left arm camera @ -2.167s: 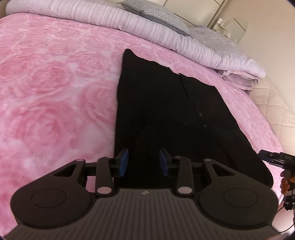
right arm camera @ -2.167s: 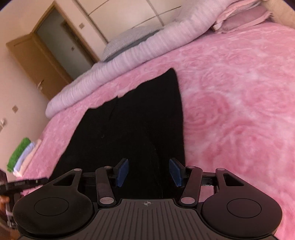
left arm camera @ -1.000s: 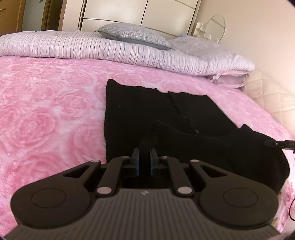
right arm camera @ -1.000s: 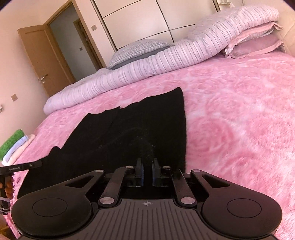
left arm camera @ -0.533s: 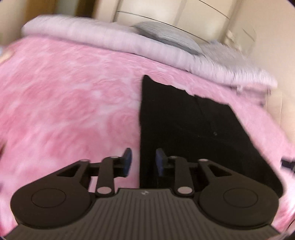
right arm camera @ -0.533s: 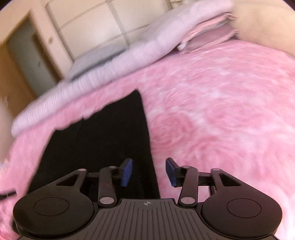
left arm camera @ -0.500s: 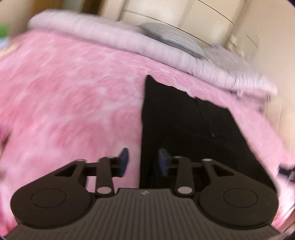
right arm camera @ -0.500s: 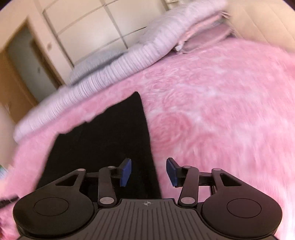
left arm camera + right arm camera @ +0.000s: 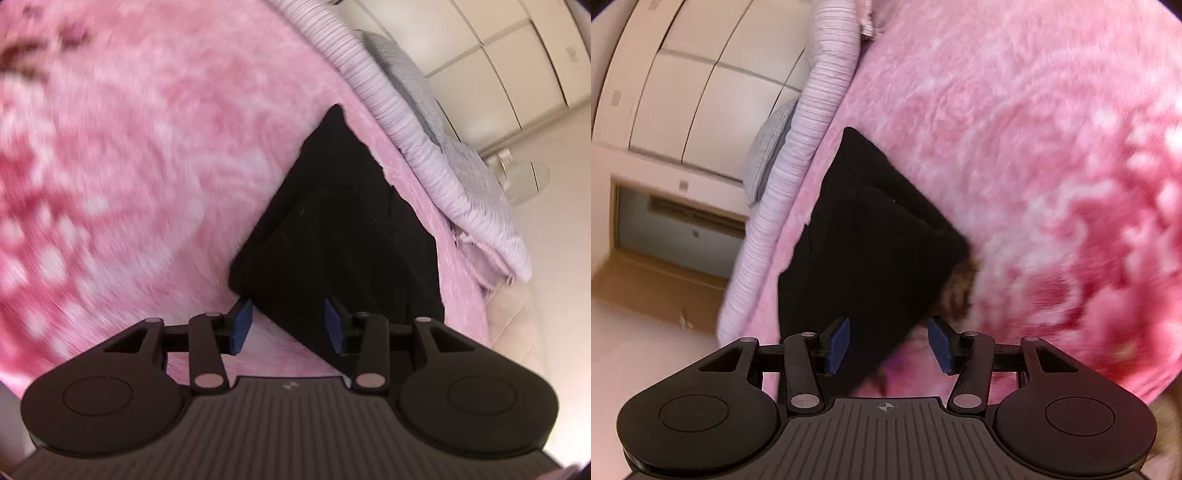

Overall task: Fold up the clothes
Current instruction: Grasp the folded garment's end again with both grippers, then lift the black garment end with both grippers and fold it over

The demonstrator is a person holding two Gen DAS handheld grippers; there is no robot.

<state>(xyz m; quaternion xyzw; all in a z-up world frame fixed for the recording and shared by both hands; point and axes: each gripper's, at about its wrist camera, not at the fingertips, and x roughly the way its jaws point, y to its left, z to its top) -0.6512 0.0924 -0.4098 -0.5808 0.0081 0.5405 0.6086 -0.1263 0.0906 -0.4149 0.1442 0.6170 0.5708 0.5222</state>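
Pink bedspread (image 9: 110, 147): both tilted grippers' fingers (image 9: 242, 325) spread over black garment (image 9: 332, 236).

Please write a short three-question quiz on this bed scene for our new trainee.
1. True or false: the left gripper is shut on the black garment.
2. What does the black garment lie on? A) pink blanket B) wooden floor C) chair
3. Fill in: the right gripper has its jaws ____.

Key: 1 false, it is open and holds nothing; 2 A; 3 open.
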